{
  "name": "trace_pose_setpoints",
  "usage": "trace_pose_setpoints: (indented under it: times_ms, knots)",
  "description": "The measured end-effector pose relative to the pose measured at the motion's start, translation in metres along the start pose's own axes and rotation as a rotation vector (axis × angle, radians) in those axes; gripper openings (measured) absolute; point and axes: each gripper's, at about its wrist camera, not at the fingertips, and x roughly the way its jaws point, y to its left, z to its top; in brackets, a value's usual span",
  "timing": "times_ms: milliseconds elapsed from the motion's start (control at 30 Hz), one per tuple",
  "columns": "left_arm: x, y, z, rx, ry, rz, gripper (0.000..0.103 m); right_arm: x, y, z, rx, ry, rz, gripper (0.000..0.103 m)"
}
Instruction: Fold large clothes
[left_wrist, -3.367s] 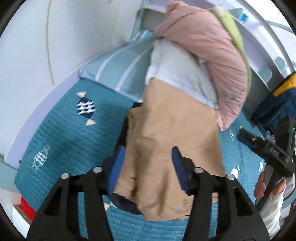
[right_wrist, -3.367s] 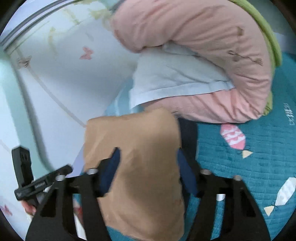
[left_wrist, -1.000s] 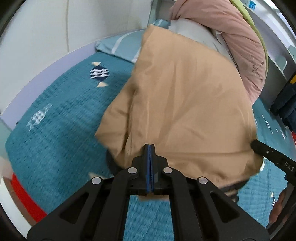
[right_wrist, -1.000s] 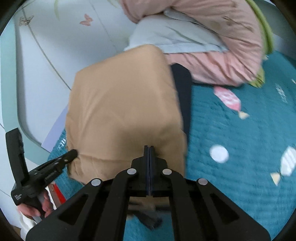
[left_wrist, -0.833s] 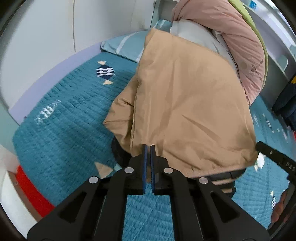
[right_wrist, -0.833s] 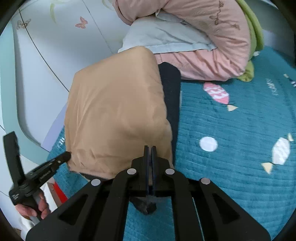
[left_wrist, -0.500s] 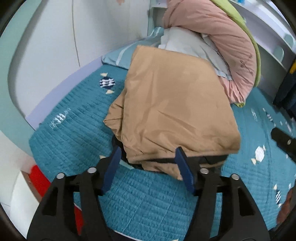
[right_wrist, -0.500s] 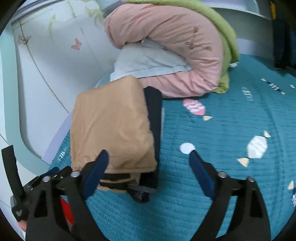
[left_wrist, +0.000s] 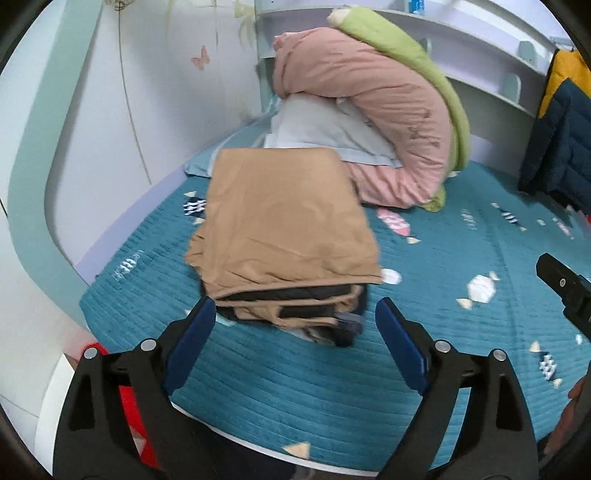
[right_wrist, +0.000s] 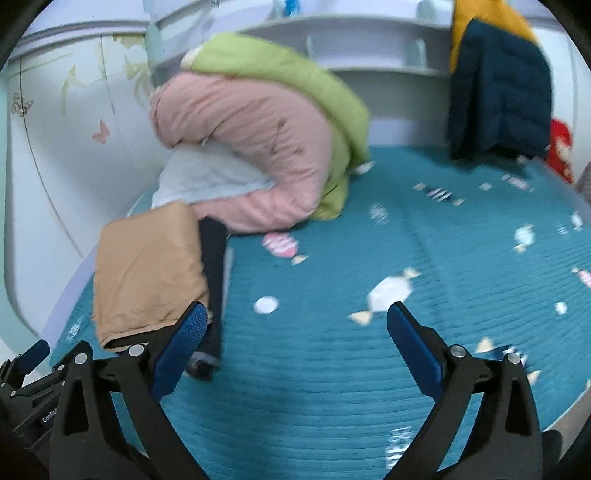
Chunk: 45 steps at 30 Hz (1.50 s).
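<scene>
A folded tan garment (left_wrist: 280, 225) with dark lining at its edge lies on the teal bedspread (left_wrist: 443, 295), on top of other folded dark clothes. My left gripper (left_wrist: 295, 343) is open and empty, just in front of the pile's near edge. In the right wrist view the same tan garment (right_wrist: 147, 269) lies at the left. My right gripper (right_wrist: 295, 343) is open and empty above bare bedspread (right_wrist: 406, 332), to the right of the pile. The right gripper's body (left_wrist: 565, 291) shows at the right edge of the left wrist view.
A rolled pink and green quilt (left_wrist: 388, 107) and a pale blue pillow (left_wrist: 325, 129) lie behind the pile. A navy and yellow jacket (right_wrist: 498, 85) hangs at the back right. White wall panels run along the left. The bed's front edge is near.
Both grippers were shut on the tan garment's near edge a second ago; they have opened, let it go and pulled back. The garment now lies flat and folded on the pile.
</scene>
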Motion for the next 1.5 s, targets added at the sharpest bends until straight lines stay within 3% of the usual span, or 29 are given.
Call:
trace_pose_setpoints:
  times_ms: [167,533,1067,1500]
  knots:
    - [-0.041,-0.029,-0.003,0.017,-0.052,-0.039,0.089,-0.036,-0.014,-0.001,-0.030,-0.061,-0.037,0.095]
    - [-0.102,-0.060,-0.011,0.079,-0.150,-0.075,0.089,-0.089,-0.038,-0.002,0.037,-0.044,0.124,0.095]
    - [-0.149,-0.068,-0.009,0.083,-0.220,-0.070,0.090,-0.135,-0.041,-0.003,-0.017,-0.113,0.136,0.095]
    - [-0.154,-0.073,-0.008,0.102,-0.215,-0.063,0.090,-0.145,-0.040,-0.001,-0.019,-0.139,0.128,0.095]
